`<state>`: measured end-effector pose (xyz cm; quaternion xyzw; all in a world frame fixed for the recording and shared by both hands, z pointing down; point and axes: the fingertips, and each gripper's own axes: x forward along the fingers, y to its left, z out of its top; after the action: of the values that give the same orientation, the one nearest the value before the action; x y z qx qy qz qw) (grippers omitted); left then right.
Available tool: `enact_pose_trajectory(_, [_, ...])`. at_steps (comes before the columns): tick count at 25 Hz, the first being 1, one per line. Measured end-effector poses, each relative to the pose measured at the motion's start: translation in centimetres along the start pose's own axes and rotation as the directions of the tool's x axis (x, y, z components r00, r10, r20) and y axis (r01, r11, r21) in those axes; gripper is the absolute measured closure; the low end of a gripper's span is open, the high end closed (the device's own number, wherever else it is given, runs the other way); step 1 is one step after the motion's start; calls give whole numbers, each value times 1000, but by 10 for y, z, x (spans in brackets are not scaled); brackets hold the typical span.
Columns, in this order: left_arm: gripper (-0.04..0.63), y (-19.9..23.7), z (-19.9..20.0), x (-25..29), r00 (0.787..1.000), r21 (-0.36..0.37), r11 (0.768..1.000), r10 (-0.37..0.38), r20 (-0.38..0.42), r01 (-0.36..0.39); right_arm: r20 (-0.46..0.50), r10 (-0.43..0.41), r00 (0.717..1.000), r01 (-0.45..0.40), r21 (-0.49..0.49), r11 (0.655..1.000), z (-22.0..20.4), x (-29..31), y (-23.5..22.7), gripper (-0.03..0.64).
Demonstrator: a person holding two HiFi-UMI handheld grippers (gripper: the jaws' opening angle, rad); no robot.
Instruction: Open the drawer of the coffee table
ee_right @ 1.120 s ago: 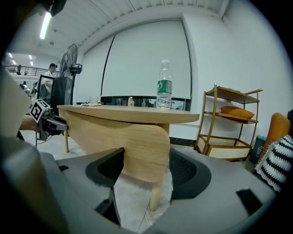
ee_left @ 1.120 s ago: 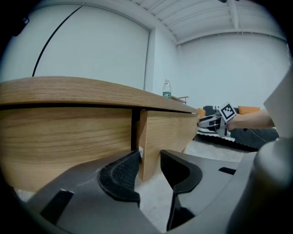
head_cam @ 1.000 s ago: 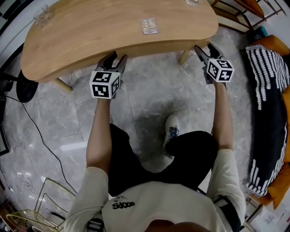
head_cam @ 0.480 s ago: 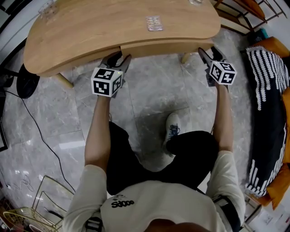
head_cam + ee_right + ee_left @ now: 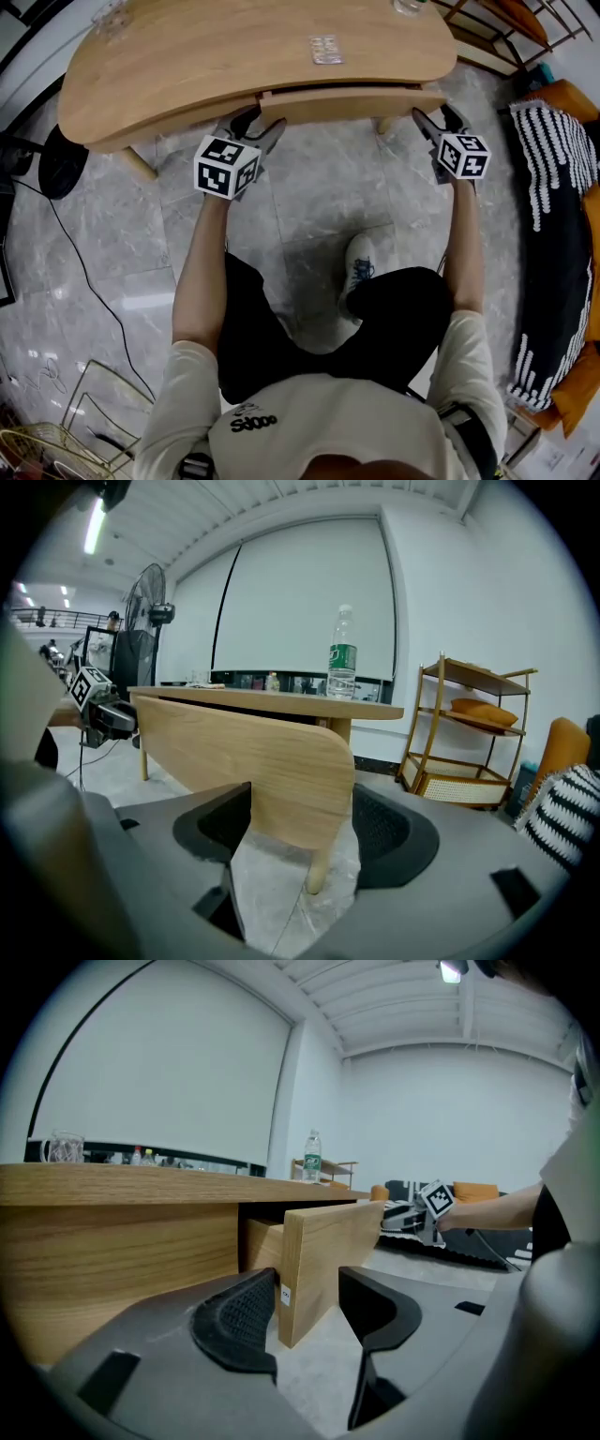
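Note:
The wooden coffee table (image 5: 234,56) stands ahead of me, and its drawer front (image 5: 347,97) sticks out a little from under the top. My left gripper (image 5: 253,125) is at the drawer front's left end (image 5: 323,1260). In the left gripper view its jaws (image 5: 309,1312) are opening: the left pad (image 5: 239,1321) lies close to the panel and the right one stands off it. My right gripper (image 5: 434,114) is at the right end, and in the right gripper view it (image 5: 300,832) is shut on the rounded corner of the panel (image 5: 253,761).
A table leg (image 5: 323,855) stands just behind the right jaws. A water bottle (image 5: 342,658) stands on the table top. A wire shelf (image 5: 459,733) and a striped cushion (image 5: 553,187) are at the right, a fan (image 5: 52,173) at the left. The person's foot (image 5: 356,262) is below the table.
The drawer front has slid out from under the table top. Both grippers came back toward the person with it. The left jaws have widened off the panel.

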<state>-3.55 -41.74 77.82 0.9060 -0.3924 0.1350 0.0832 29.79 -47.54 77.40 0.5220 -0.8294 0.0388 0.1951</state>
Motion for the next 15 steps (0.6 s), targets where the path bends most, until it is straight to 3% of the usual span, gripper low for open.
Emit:
enact_pose_trajectory(3, [373,-2,1,-1,1000,7,1000,-14,-4,14,-14,11,1000,-11,-24,1000,-1,0,-2,319])
enact_pose_trajectory(10, [440,2,2,-10,999,-15,1000,-17,31,17,0,4,1000,-4,0,1000,0,-4,4,319])
enact_pose_trajectory(15, [440,1,1,-11,999,-27,999,-18,39,20,-7,-1,1000,1,0,1000,-4,-9,6,319])
